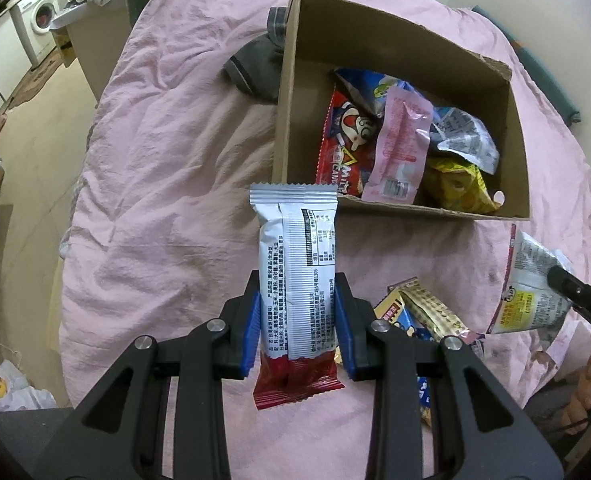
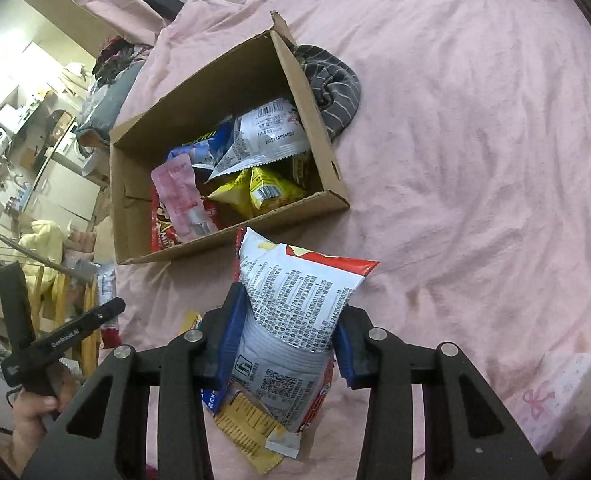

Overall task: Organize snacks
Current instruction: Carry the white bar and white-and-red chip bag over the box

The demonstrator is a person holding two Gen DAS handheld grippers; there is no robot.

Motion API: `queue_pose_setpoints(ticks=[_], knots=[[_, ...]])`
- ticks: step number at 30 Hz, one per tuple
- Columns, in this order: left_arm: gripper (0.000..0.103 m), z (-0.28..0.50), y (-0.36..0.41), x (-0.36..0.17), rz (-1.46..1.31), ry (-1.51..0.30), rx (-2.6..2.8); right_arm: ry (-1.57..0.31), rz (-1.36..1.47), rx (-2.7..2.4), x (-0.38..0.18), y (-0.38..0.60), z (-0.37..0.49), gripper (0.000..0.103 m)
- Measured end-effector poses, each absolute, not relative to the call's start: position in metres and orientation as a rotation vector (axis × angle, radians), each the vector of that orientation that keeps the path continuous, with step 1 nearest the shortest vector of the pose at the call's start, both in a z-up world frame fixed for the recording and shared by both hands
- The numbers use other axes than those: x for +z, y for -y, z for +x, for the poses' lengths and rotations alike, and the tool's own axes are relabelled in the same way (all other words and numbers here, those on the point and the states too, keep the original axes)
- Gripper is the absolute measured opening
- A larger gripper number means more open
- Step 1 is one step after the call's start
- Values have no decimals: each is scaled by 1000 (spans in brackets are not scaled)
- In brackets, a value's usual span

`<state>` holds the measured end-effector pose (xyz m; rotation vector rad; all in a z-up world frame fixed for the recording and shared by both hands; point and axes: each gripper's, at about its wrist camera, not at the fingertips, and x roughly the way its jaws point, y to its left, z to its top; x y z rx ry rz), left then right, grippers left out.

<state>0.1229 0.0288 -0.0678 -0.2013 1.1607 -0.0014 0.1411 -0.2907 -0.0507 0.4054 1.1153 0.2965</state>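
Observation:
My left gripper (image 1: 297, 320) is shut on a long white and red snack bar (image 1: 295, 256), held upright above the pink bedspread, just short of the cardboard box (image 1: 291, 80). My right gripper (image 2: 285, 328) is shut on a white and red chip bag (image 2: 295, 292), held just short of the same box (image 2: 315, 96). The box holds several snack packs: a red candy bag (image 1: 335, 148), a pink packet (image 1: 399, 140), a yellow bag (image 1: 459, 184). The chip bag also shows at the right of the left wrist view (image 1: 527, 280).
Loose snack packets (image 1: 419, 316) lie on the bedspread below both grippers, also in the right wrist view (image 2: 247, 432). A grey striped cloth (image 2: 331, 80) lies against the box's far side. A white patterned pack (image 2: 563, 396) sits at the right. The bed edge and floor (image 1: 35, 140) are to the left.

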Motion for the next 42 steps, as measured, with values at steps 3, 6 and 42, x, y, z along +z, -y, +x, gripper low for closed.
queue_pose_setpoints(ticks=[3,6,42], knots=[[29,123,-29,-68,-200,-1153,7,-1104,424,310,-45,298,140,42],[29,121,-33,-67,-208,-1138,22,-1095,442,327,-46,289,141,42],[29,231,11,-17,-111,-930,-68,-876,392,415,-15,230,259,28]])
